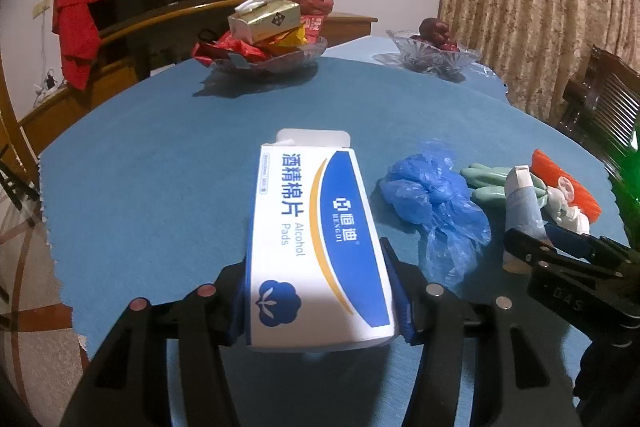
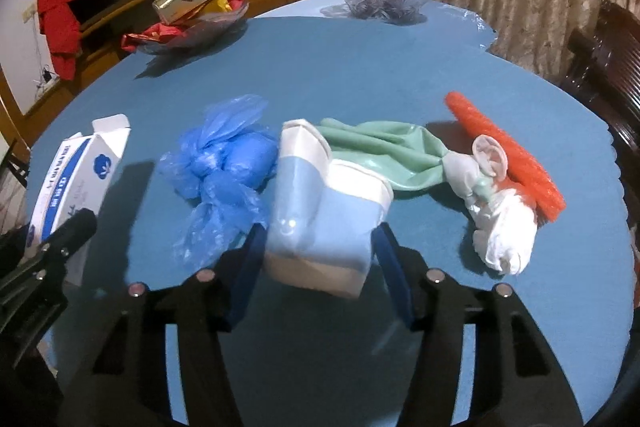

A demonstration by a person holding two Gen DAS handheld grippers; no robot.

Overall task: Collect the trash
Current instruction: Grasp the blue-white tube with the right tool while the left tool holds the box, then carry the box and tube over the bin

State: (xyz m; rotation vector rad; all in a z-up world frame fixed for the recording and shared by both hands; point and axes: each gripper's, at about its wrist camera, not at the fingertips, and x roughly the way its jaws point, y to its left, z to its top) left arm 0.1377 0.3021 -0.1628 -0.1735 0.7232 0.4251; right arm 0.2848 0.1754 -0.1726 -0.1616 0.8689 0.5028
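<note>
Left gripper (image 1: pixel 320 291): clamps white-and-blue cardboard alcohol-pad box (image 1: pixel 316 239). Right gripper (image 2: pixel 318 259): pinches crushed blue-and-white paper cup (image 2: pixel 320 223). Lift both gently; cardboard crumples.

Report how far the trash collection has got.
Done: nothing visibly binned; no bin in view. In hand: the left gripper clamps the alcohol pads box; the right gripper straddles the crushed paper cup. Left on the table: blue plastic bag, green glove, orange mesh.

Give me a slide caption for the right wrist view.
Right gripper clamps a crushed paper cup beside a blue plastic bag on the blue table.
</note>
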